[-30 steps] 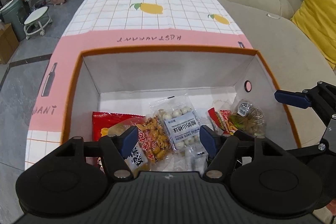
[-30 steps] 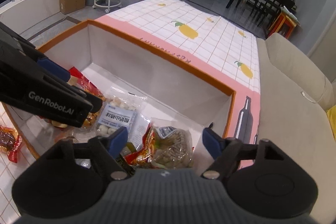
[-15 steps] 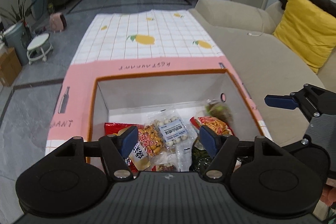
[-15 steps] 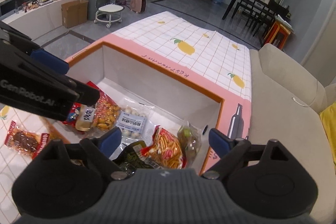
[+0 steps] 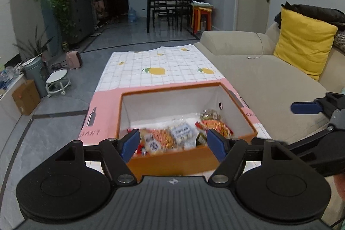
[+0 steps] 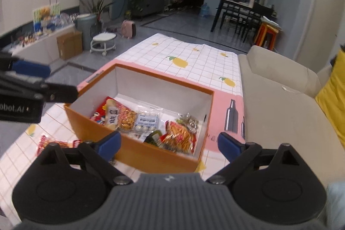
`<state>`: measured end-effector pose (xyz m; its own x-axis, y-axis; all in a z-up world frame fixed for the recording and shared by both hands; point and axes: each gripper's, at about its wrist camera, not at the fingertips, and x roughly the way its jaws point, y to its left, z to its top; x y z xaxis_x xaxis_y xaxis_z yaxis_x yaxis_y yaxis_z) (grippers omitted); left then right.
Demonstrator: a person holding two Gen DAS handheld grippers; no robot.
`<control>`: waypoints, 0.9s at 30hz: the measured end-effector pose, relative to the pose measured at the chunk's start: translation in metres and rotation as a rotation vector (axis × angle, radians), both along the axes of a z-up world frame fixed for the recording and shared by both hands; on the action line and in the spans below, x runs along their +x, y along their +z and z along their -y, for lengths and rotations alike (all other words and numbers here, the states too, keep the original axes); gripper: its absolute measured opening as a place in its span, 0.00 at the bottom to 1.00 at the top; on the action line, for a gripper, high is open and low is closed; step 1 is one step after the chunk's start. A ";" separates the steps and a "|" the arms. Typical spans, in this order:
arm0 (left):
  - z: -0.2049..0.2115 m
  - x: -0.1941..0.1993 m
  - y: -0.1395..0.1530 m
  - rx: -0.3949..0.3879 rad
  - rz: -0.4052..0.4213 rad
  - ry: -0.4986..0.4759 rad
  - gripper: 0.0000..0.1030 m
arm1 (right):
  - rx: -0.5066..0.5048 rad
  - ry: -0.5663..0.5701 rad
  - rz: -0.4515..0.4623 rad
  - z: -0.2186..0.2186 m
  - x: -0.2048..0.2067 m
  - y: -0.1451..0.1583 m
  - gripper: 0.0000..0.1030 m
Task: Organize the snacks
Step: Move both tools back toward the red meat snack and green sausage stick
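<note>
Left wrist view: left gripper (image 5: 173, 143) sits above the near wall of the orange cardboard box (image 5: 172, 162), jaws spread and still opening, nothing between the blue pads (image 5: 129, 142). Box rests on a pink-and-white lemon-print tablecloth (image 5: 159, 70). Snack packets lie on the box floor, blurred: a clear bag of white balls (image 5: 182, 132), an orange-yellow puffed snack bag (image 5: 161, 137), a red-orange stick snack bag (image 5: 214, 124). Right gripper's blue fingertip (image 5: 306, 107) pokes in at right edge, over the beige sofa (image 5: 269, 83). Yellow cushion (image 5: 304, 46) on sofa.

Right wrist view: right gripper (image 6: 169, 144) hangs over the near right corner of the same box, jaws wide and opening, empty. Inside: red chip bag (image 6: 103, 110) at left, puffed snack bag, white-ball bag, dark green packet (image 6: 154, 136), stick snack bag, clear bag of brownish pieces (image 6: 189, 120) by the right wall. One red packet (image 6: 55, 143) lies outside the box on the cloth, left of it. Left gripper enters at left edge.
</note>
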<state>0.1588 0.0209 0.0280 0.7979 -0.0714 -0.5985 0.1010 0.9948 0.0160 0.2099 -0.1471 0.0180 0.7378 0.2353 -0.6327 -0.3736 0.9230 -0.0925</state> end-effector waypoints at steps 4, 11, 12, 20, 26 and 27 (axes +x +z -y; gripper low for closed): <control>-0.011 -0.027 -0.018 -0.008 -0.007 0.058 0.81 | 0.049 -0.048 0.016 0.008 -0.032 -0.009 0.94; -0.035 -0.046 -0.049 -0.016 -0.057 0.150 0.81 | 0.088 -0.182 -0.011 0.014 -0.068 -0.039 0.94; -0.038 -0.045 -0.053 -0.031 -0.068 0.159 0.81 | 0.087 -0.193 -0.012 0.013 -0.072 -0.043 0.94; -0.057 -0.042 -0.079 -0.080 -0.151 0.213 0.81 | 0.045 -0.217 -0.072 0.004 -0.081 -0.090 0.95; -0.069 -0.043 -0.093 -0.137 -0.191 0.238 0.81 | 0.046 -0.177 -0.124 -0.008 -0.076 -0.113 0.95; -0.073 -0.040 -0.096 -0.142 -0.196 0.250 0.81 | 0.045 -0.168 -0.124 -0.012 -0.078 -0.114 0.94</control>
